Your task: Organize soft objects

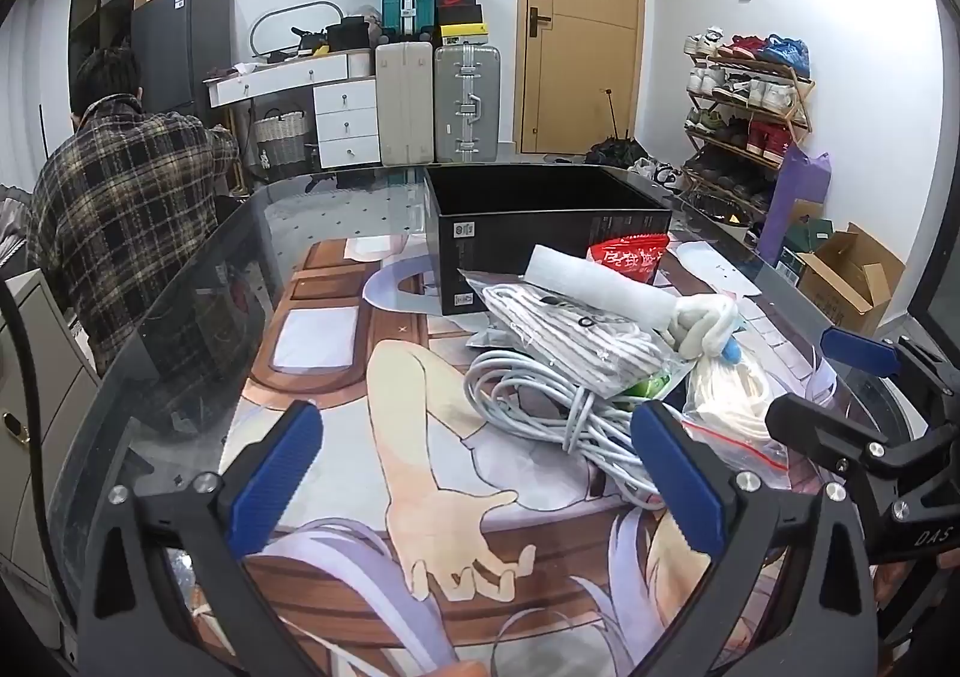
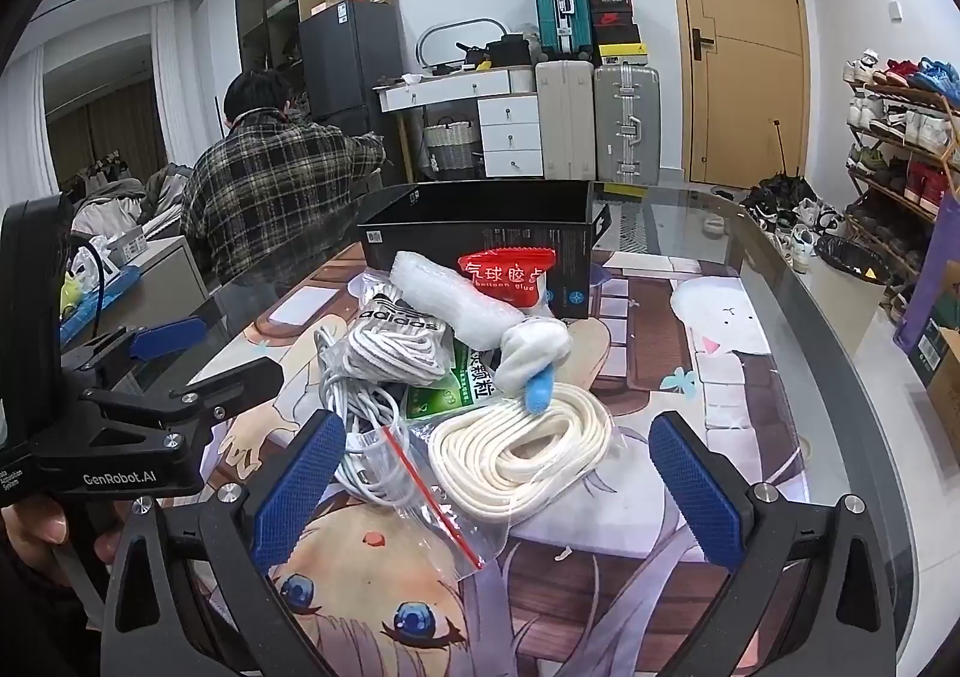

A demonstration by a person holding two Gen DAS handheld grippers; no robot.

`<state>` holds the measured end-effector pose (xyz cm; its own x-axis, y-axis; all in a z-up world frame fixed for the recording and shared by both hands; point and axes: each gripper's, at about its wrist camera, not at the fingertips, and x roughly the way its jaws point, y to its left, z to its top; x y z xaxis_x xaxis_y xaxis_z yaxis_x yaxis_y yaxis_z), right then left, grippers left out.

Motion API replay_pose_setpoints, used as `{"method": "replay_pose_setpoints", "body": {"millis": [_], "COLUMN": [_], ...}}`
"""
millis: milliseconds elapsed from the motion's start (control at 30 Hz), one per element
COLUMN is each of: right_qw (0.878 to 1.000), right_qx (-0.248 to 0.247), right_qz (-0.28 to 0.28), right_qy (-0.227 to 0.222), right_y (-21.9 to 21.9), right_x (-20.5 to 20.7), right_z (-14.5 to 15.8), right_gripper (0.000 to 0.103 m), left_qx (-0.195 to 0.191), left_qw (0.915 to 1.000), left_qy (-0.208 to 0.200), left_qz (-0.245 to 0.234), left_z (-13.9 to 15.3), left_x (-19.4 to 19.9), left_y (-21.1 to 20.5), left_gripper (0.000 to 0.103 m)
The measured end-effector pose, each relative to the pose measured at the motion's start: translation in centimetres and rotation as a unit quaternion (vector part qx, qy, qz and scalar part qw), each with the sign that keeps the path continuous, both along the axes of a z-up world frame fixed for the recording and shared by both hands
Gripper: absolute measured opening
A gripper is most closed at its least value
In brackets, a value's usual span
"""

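Jaws wide on both grippers; bagged cream cord [image 2: 521, 452] between right gripper [image 2: 495, 488] jaws, untouched.

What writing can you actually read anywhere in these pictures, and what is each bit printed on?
"adidas": clear bag of striped laces.
"气球胶点" and "balloon glue": red packet.
"GenRobot.AI": left gripper body.
"DAS": right gripper body.
Green packet: Chinese characters, partly hidden, unreadable.
Black box stickers: too small.
Stacked shoe boxes: too small.

black box [image 2: 480, 233], red packet [image 2: 510, 272], cream cord [image 2: 522, 449]
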<state>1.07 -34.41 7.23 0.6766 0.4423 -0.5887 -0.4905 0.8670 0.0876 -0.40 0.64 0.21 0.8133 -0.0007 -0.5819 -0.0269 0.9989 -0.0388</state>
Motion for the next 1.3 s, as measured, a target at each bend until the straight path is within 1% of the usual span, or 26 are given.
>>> {"method": "replay_pose_setpoints", "body": {"millis": [1067, 1300], "right_qw": [1.000, 1.000], "right_qx": [-0.007, -0.006], "right_qz": [-0.007, -0.007], "right_qy": [0.007, 0.006], "right_y": [0.3, 0.3], "right_x": [0.5, 0.6], "right_z": [-0.4, -0.6], "right_gripper": [0.103, 0.103], "left_qx": [0.004, 0.000], "left_qw": [1.0000, 1.0000], "left_qy": [0.008, -0.003], "left_qz": [0.000, -0.005], "left_z": [-0.6, -0.6], "left_x": [0.9, 0.9], "left_y": [0.7, 0.7], "left_gripper": [0.103, 0.103]}}
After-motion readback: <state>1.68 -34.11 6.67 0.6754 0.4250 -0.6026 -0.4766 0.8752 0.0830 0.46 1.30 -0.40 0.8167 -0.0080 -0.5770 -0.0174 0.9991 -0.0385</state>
